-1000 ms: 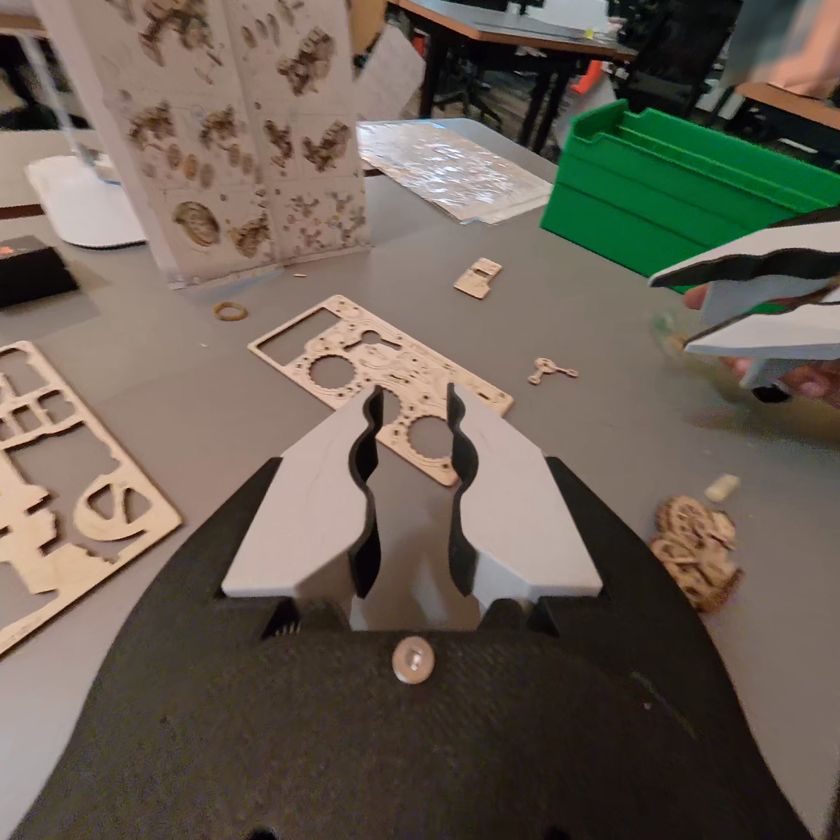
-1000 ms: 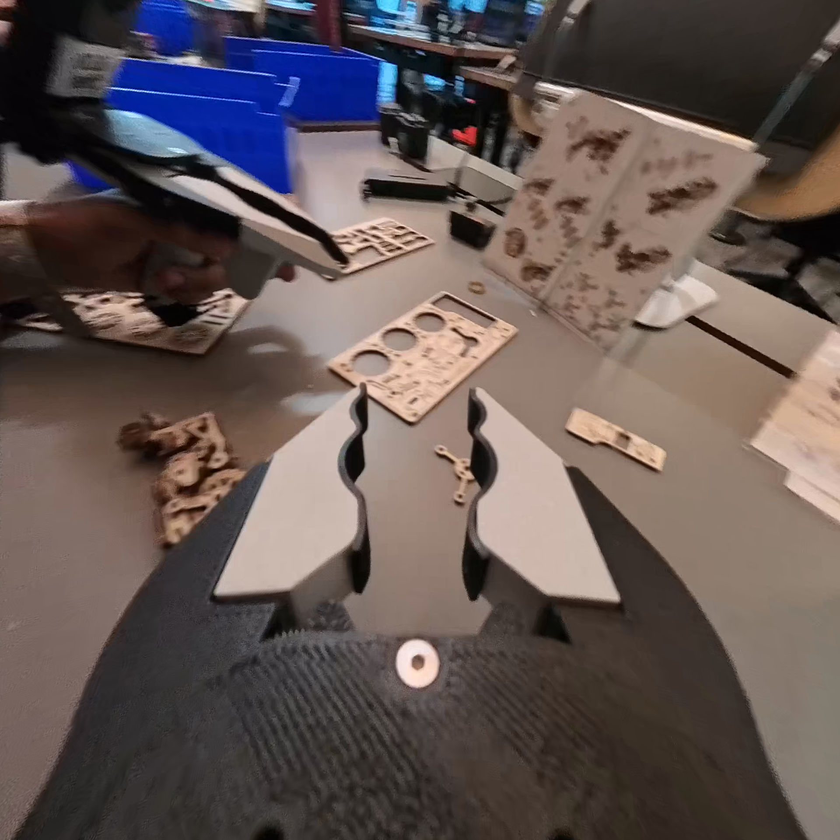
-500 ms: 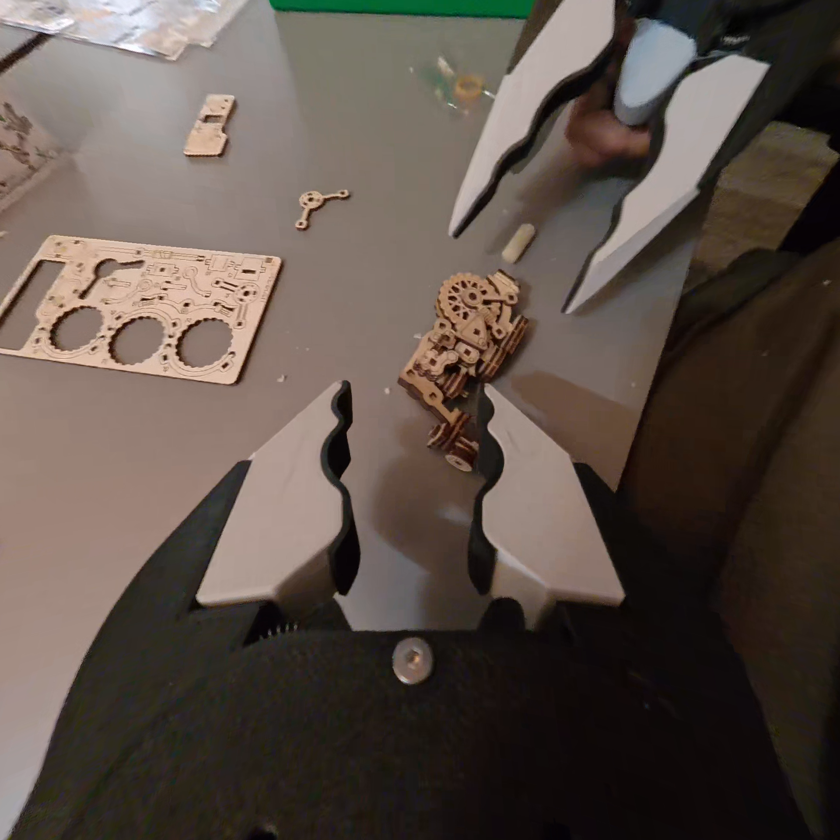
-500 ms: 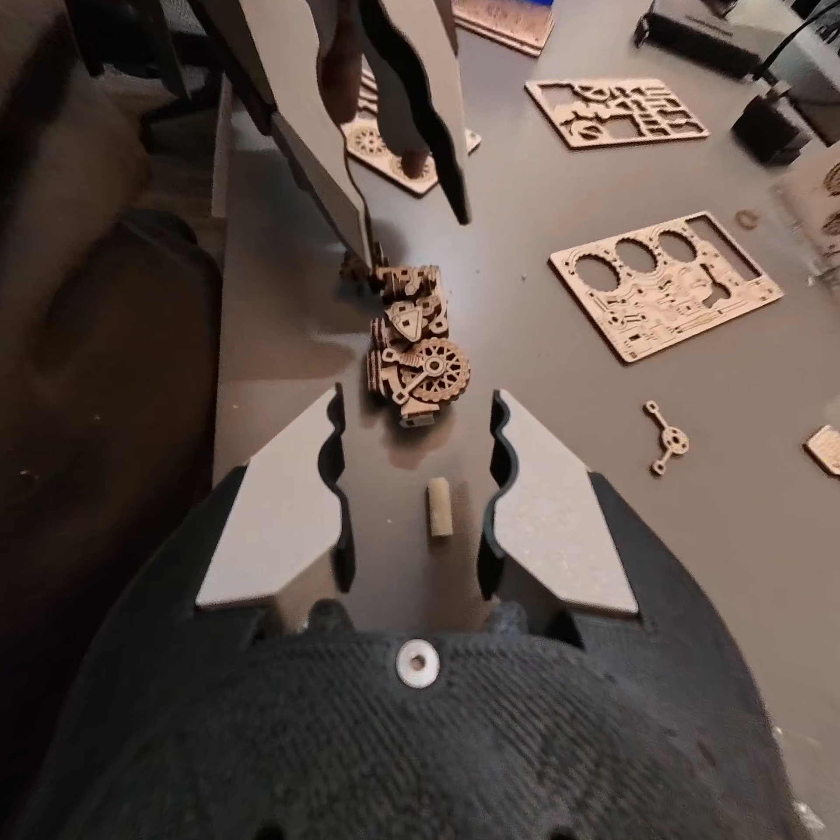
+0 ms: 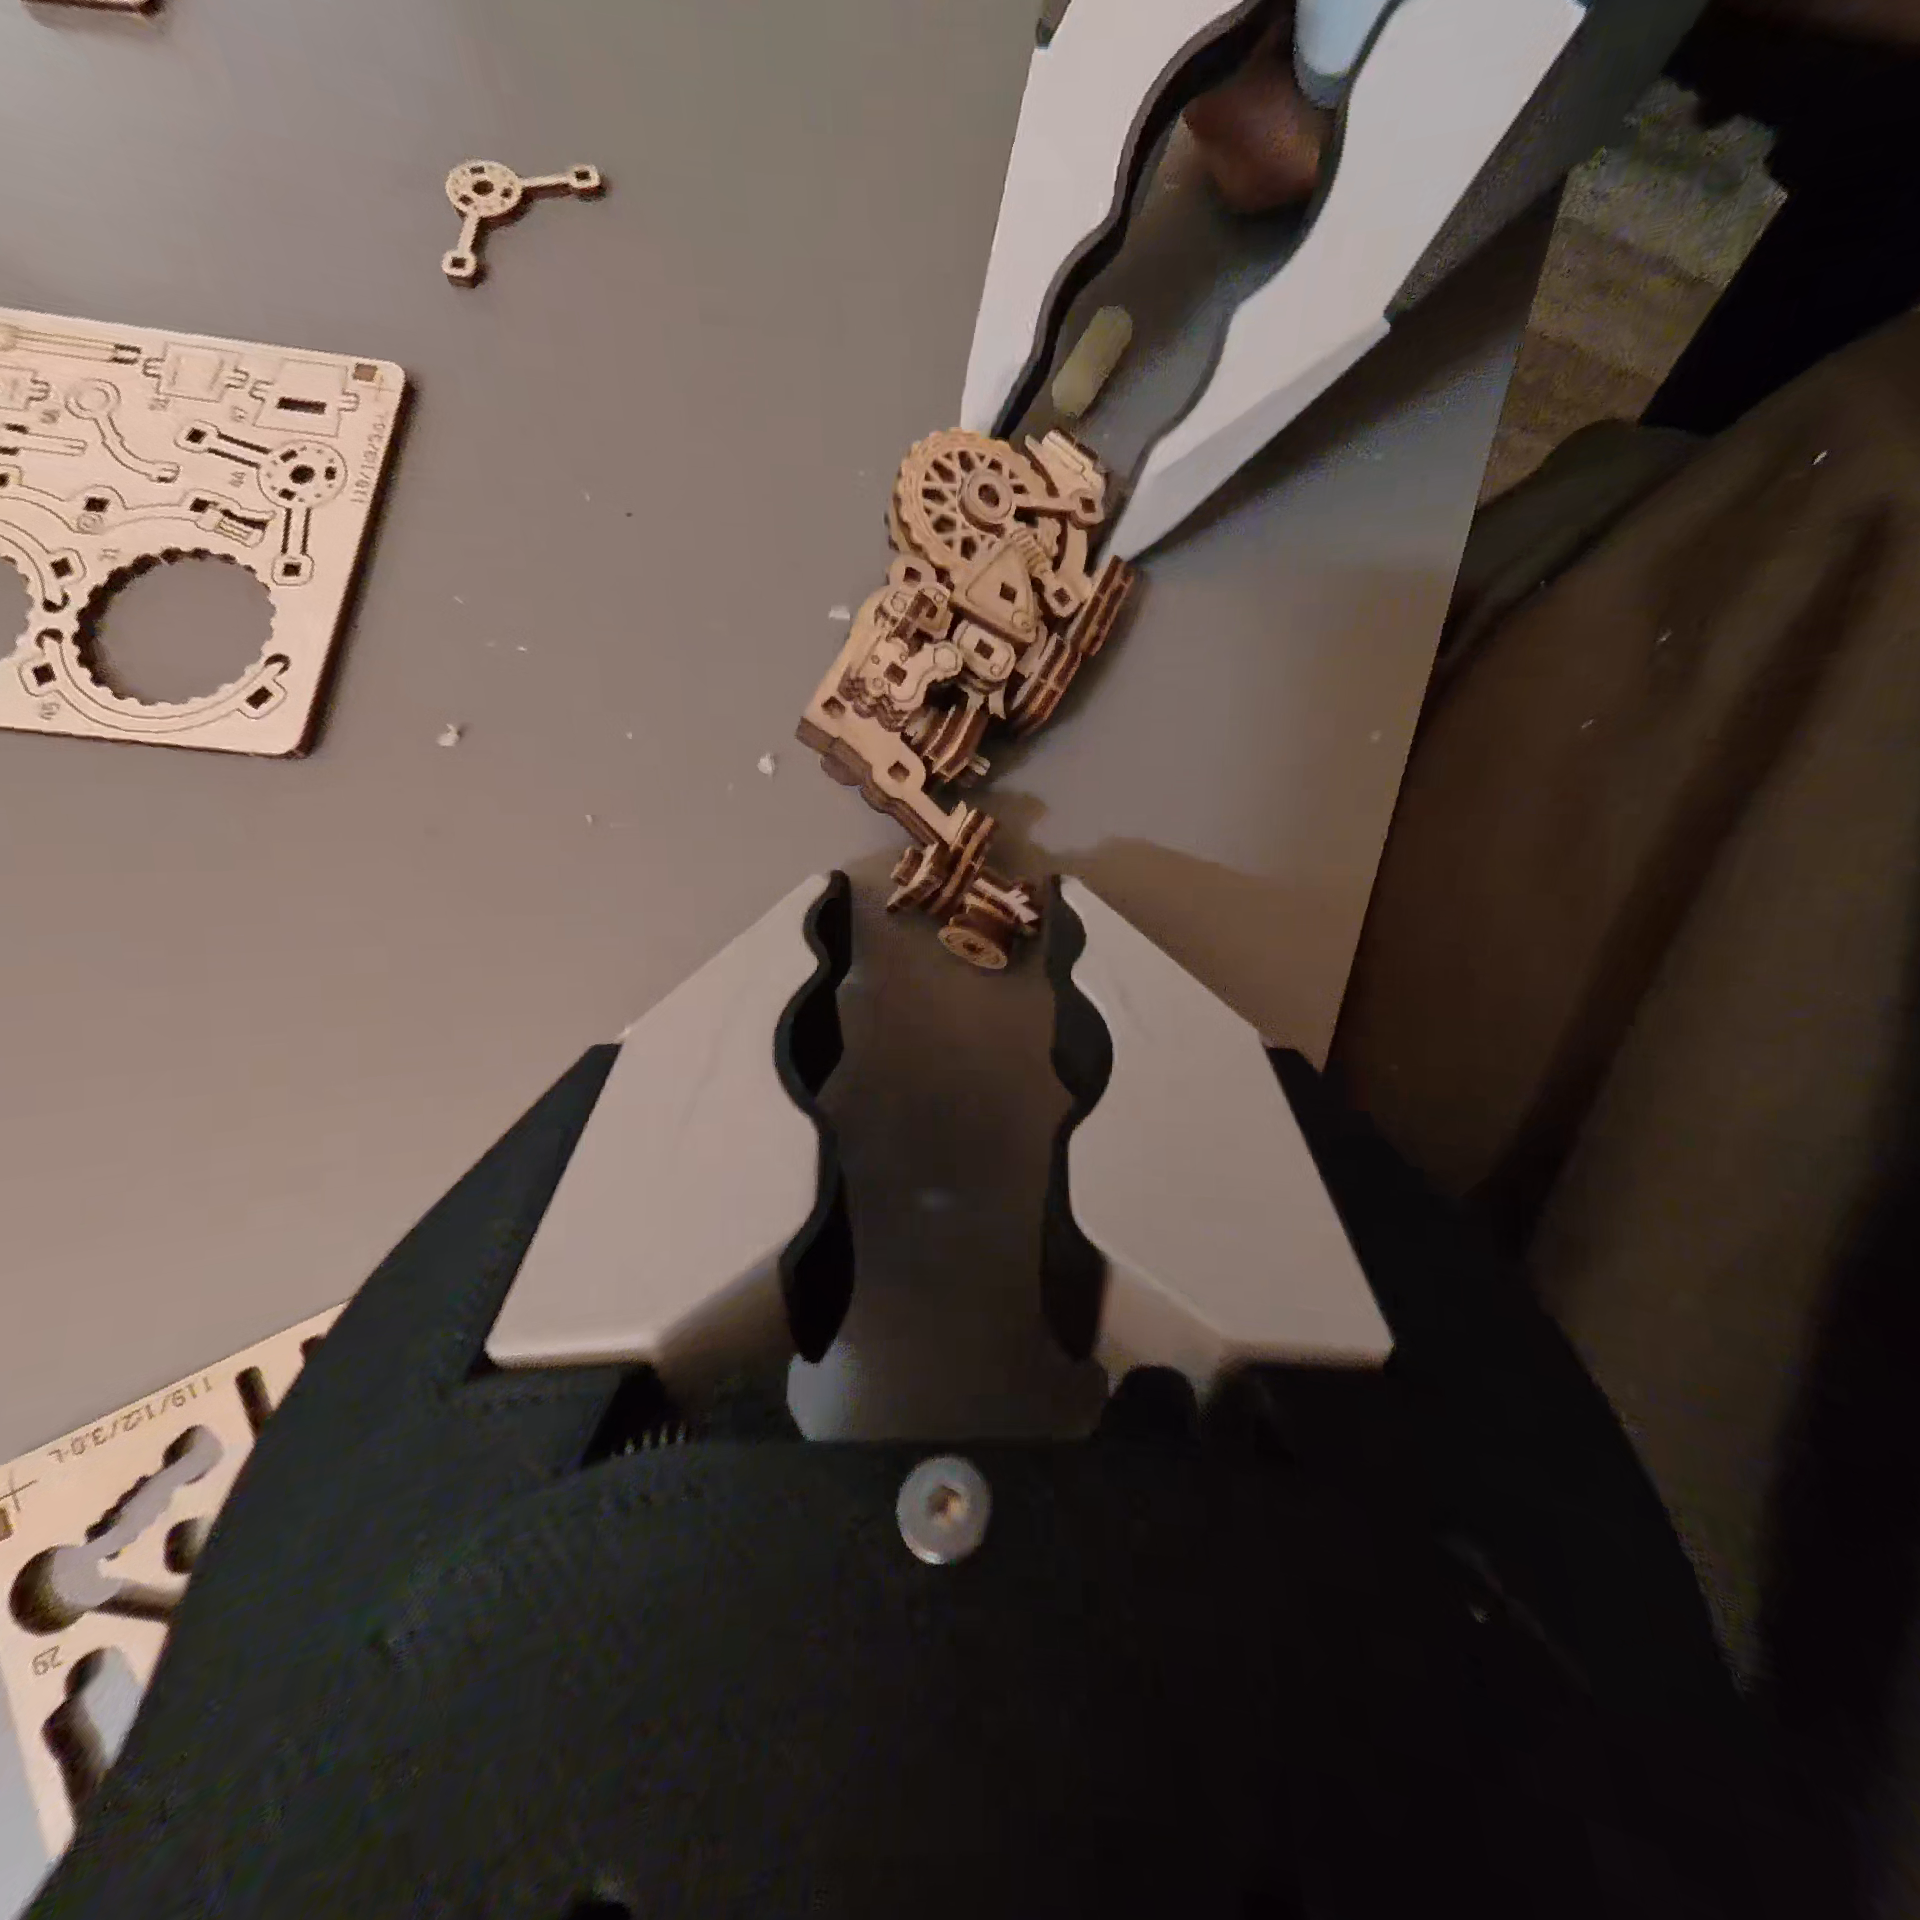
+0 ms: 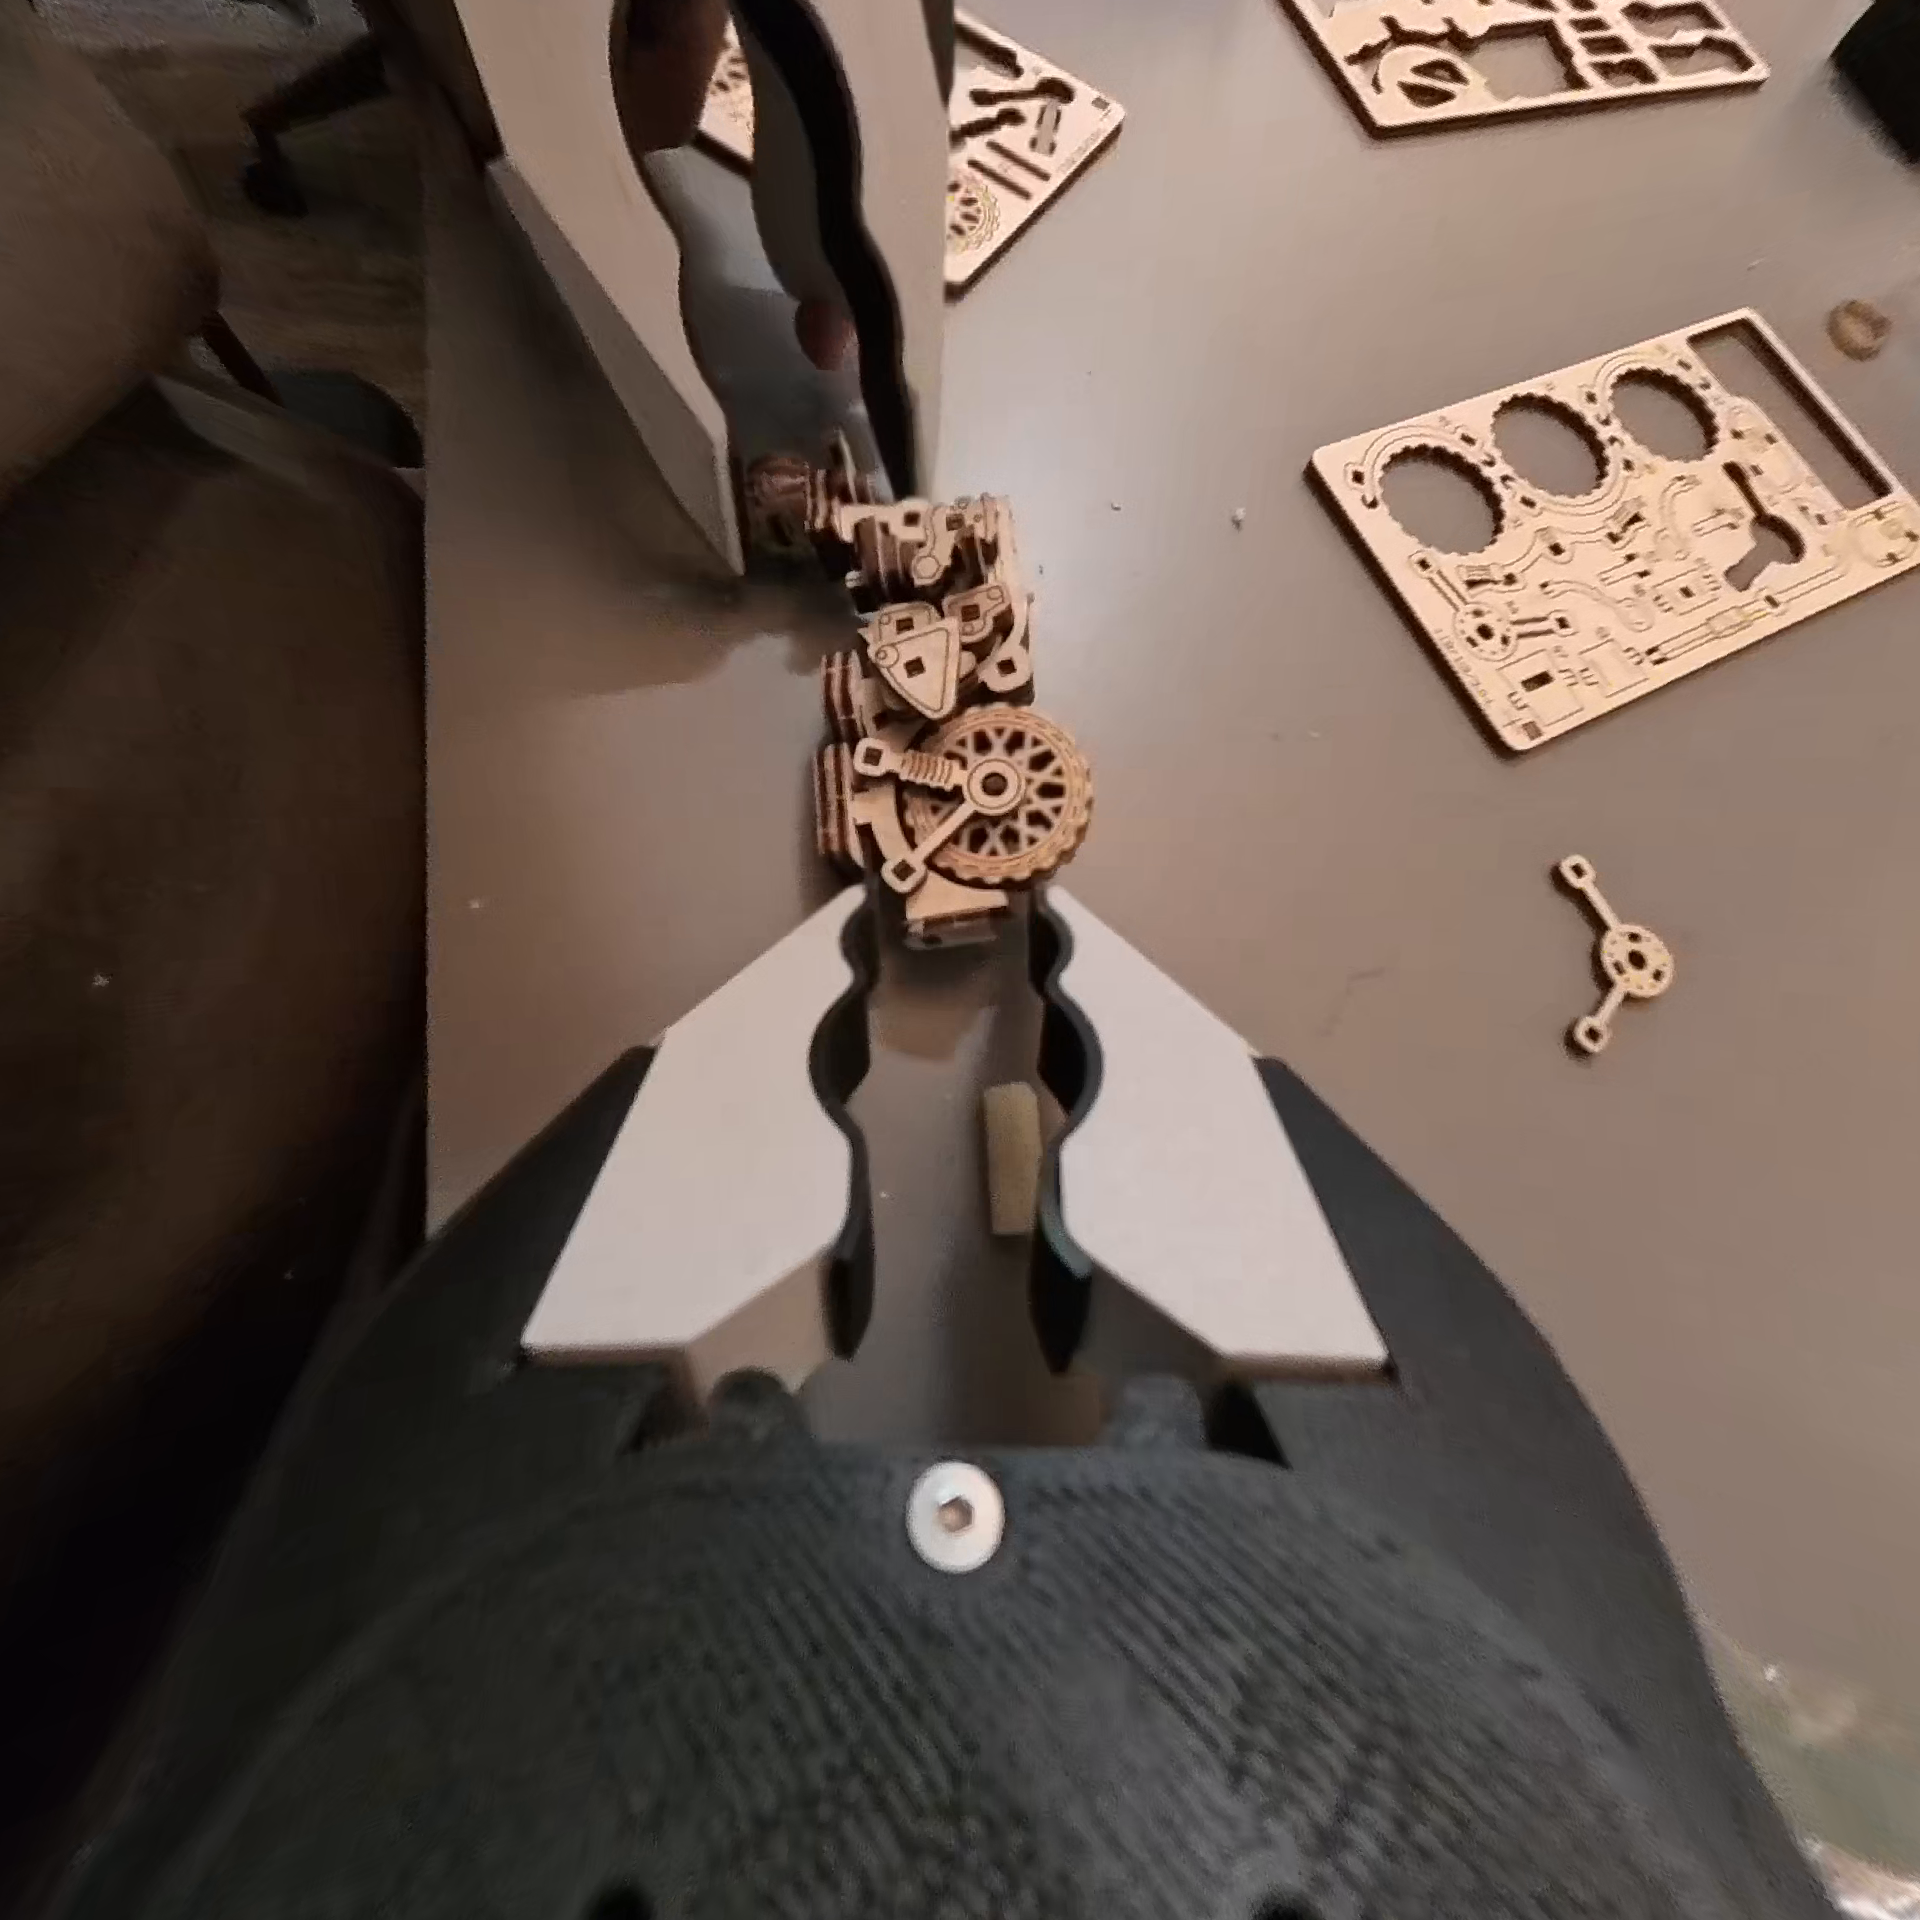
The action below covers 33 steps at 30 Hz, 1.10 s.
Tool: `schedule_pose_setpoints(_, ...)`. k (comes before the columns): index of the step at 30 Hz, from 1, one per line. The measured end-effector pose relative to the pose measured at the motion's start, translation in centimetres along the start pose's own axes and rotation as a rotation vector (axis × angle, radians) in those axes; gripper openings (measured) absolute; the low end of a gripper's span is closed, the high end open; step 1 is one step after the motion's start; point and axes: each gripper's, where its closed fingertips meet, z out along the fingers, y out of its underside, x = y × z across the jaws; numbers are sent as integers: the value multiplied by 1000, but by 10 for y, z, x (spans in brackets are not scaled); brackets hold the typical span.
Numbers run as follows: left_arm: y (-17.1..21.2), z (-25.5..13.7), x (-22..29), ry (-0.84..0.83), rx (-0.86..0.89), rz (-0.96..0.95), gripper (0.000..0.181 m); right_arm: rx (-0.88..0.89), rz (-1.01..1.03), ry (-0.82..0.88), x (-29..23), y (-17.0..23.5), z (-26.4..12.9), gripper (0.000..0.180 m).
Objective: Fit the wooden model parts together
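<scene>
Both grippers are closing in on the half-built wooden model (image 5: 971, 634) at mid-frame, near the table edge. Left gripper (image 5: 943, 902) has its fingers apart around the small wheel end, not clamped yet I think. Right gripper (image 6: 951, 914) is spread around the gear end, with a pale peg (image 6: 1010, 1158) lying between its fingers. Further out a loose connector piece (image 6: 1616, 956) and a punched-out parts sheet (image 6: 1621, 540) wait, so plenty is left. No containers in view.

Wooden model (image 5: 966, 613) hemmed endwise by both grippers; flanking table (image 5: 623, 520) seemingly clear

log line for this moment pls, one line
phase: approach | left gripper: open at small-wheel end of wooden model | right gripper: open at big-gear end | pale peg: on table between right fingers | contact: unclear
</scene>
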Motion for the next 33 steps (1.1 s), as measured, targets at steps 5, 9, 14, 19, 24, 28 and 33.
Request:
schedule_pose_setpoints(5,0,2,0,18,8,-23,30,6,50,-29,1,0,-1,21)
schedule_pose_setpoints(9,-3,0,1,42,35,-50,29,59,134,-64,3,-8,-5,21)
schedule_pose_setpoints(14,-19,-9,3,119,134,-140,29,135,264,-106,10,-15,-14,22)
schedule_pose_setpoints(19,-36,-21,-3,194,242,-323,28,176,296,-58,22,-18,-19,31)
schedule_pose_setpoints(24,-42,-21,-11,216,275,-469,28,142,223,-42,17,-16,-14,48)
schedule_pose_setpoints(28,-48,-22,-21,249,327,-638,28,143,48,25,12,-21,-14,54)
schedule_pose_setpoints(33,-50,-24,-28,287,369,-759,28,88,-153,213,21,-23,-9,48)
